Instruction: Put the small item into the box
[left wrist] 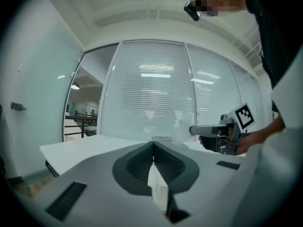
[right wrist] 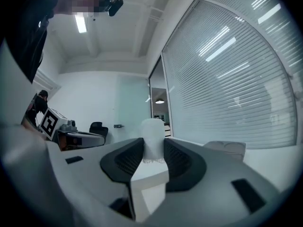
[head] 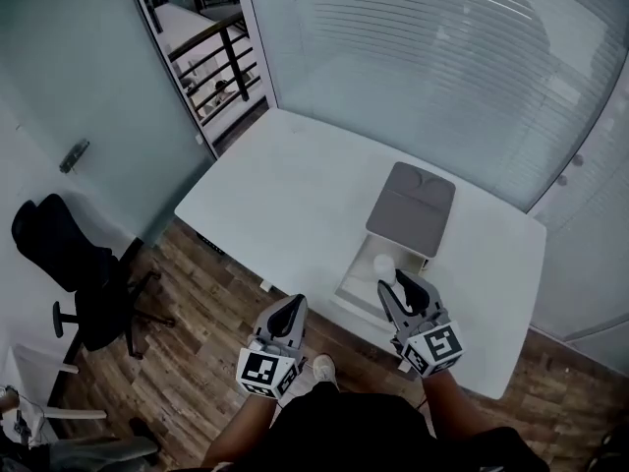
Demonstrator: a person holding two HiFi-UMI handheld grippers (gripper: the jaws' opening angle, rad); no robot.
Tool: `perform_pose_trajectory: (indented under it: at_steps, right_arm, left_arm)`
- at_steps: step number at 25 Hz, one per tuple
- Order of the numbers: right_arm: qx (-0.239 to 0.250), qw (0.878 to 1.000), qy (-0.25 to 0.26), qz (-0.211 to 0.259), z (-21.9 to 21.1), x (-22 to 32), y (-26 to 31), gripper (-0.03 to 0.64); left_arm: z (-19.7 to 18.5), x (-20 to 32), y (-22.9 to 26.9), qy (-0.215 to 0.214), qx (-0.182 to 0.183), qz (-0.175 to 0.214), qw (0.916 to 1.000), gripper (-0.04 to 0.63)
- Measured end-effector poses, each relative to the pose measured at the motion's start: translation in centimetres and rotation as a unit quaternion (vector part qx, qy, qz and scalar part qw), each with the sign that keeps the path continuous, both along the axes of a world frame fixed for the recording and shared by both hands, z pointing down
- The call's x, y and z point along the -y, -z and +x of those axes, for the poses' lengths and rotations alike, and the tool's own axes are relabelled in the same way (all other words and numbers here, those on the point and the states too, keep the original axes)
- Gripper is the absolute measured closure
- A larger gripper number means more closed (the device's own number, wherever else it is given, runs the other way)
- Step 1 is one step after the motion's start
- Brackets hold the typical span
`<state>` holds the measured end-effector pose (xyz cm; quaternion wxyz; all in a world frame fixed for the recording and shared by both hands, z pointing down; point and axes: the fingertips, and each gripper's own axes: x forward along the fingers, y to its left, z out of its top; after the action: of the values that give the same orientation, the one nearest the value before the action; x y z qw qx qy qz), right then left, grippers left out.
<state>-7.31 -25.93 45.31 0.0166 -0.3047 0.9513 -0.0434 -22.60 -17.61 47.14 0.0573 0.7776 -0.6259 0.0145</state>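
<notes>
A small white item (head: 385,266) sits between the jaws of my right gripper (head: 393,283), which is shut on it just above the near part of the open white box (head: 354,285). The box's grey lid (head: 411,207) lies folded back behind it on the white table (head: 285,195). In the right gripper view the white item (right wrist: 154,132) stands upright between the dark pads. My left gripper (head: 291,305) hangs at the table's front edge, left of the box, shut and empty; its pads (left wrist: 142,162) meet in the left gripper view, where the right gripper (left wrist: 193,129) shows with the item.
A black office chair (head: 74,264) stands on the wood floor (head: 197,303) to the left. Glass walls with blinds (head: 442,57) run behind the table. The person's shoe (head: 322,367) is below the table's front edge.
</notes>
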Motion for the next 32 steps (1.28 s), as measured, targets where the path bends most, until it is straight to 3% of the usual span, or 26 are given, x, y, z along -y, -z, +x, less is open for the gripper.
perform_pose_trajectory:
  at_steps: [4,12,19,24,32]
  right_arm:
    - [-0.033,0.999,-0.019,-0.001,-1.4,1.3,-0.9,0.473]
    - [-0.148,0.988,-0.032,0.021,-3.1,2.1,-2.6,0.474]
    - [-0.246,0.968,-0.048,0.007,-2.0,3.9,-6.3,0.474]
    - [-0.371,0.928,-0.037,0.009,-1.7,5.2,-9.2,0.477]
    - [-0.502,0.865,0.009,-0.03,-1.7,5.9,-14.6,0.476]
  left_arm:
    - [-1.8,2.6,-0.7,-0.035,0.003,-0.004,0.9994,0.581]
    - [-3.0,5.4,-1.6,-0.099,-0.002,-0.005,0.9951,0.581]
    - [-1.6,7.4,-3.1,-0.133,-0.01,-0.02,0.9909,0.581]
    - [-1.0,8.7,-3.2,-0.143,-0.016,-0.014,0.9894,0.581]
    - [-1.2,9.3,-4.3,-0.144,-0.032,-0.029,0.9886,0.581]
